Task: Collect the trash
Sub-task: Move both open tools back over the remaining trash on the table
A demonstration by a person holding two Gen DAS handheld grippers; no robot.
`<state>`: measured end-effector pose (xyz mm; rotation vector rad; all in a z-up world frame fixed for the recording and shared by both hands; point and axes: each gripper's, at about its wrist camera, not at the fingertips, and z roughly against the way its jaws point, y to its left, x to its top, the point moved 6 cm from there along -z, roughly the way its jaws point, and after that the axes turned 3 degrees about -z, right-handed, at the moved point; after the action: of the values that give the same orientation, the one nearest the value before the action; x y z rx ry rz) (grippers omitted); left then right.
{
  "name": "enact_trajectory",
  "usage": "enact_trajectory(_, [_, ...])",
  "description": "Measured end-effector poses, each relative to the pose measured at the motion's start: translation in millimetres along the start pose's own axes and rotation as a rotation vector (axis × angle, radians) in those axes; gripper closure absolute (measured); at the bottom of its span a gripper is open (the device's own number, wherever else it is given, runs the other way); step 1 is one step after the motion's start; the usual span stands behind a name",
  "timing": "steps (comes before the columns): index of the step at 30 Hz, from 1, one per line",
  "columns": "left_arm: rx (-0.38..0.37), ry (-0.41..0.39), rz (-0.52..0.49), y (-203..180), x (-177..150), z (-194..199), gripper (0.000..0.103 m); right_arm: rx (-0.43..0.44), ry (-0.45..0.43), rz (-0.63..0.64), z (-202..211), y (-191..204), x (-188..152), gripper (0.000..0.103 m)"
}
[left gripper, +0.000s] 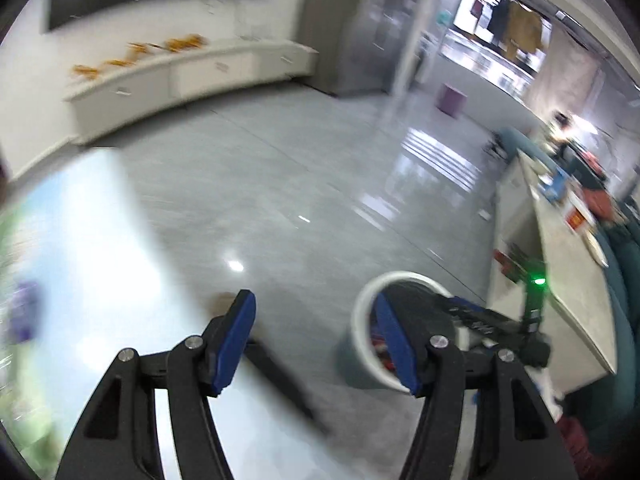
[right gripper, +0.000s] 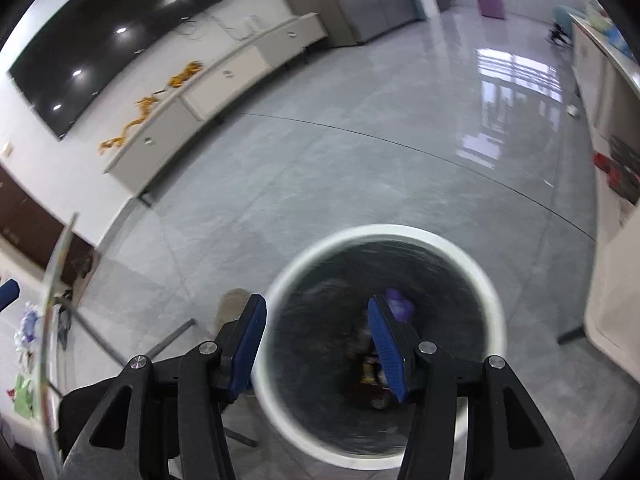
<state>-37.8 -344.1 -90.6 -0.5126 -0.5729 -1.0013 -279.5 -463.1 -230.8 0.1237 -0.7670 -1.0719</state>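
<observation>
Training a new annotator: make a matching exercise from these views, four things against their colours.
Things:
1. round trash bin rim
2. soft pads on the right claw
3. small block-shaped stool far across the floor
4. long dragon-like ornament on the low cabinet

Colours:
A. purple
B. orange
C. white
D. blue

Pairs: 1-C, 2-D, 3-A, 4-B

A round trash bin (right gripper: 490, 280) with a white rim stands upright on the gray floor. It has a black bag inside. Down in the bin lie bits of trash, and one piece is a purple wrapper (right gripper: 398, 305). The rest looks blurry.
</observation>
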Motion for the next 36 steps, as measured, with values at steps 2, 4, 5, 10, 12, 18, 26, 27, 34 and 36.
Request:
enact_trajectory(2, [0.088,-0.046,0.041,42,-12,35,0.042,0.045,-0.008,0.044,3,31,3,0.052])
enact_trajectory(4, [0.235,-0.092,0.089,99,-35,83,0.042,0.104,-0.017,0.099,6,68,5,0.052])
enact_trajectory(5, [0.281,-0.100,0.106,117,-44,98,0.042,0.139,-0.017,0.126,9,88,5,0.052])
enact_trajectory(10, [0.599,-0.132,0.267,235,-120,200,0.042,0.290,-0.015,0.238,22,176,8,0.047])
enact_trajectory(12, [0.709,-0.137,0.345,274,-154,233,0.042,0.335,-0.017,0.285,28,205,7,0.043])
enact_trajectory(18, [0.930,-0.142,0.570,372,-246,301,0.042,0.387,0.007,0.378,22,268,-6,0.041])
enact_trajectory(26, [1.005,-0.091,0.677,439,-287,290,0.042,0.350,0.087,0.376,-23,284,-33,0.039])
enact_trajectory(27, [1.004,-0.086,0.673,441,-287,285,0.042,0.352,0.104,0.359,-30,284,-35,0.039])
enact_trajectory(34, [0.952,-0.093,0.631,440,-274,257,0.042,0.325,0.166,0.416,-39,292,-53,0.038])
enact_trajectory(36, [0.945,-0.102,0.635,439,-271,255,0.042,0.287,0.177,0.417,-42,285,-49,0.038])
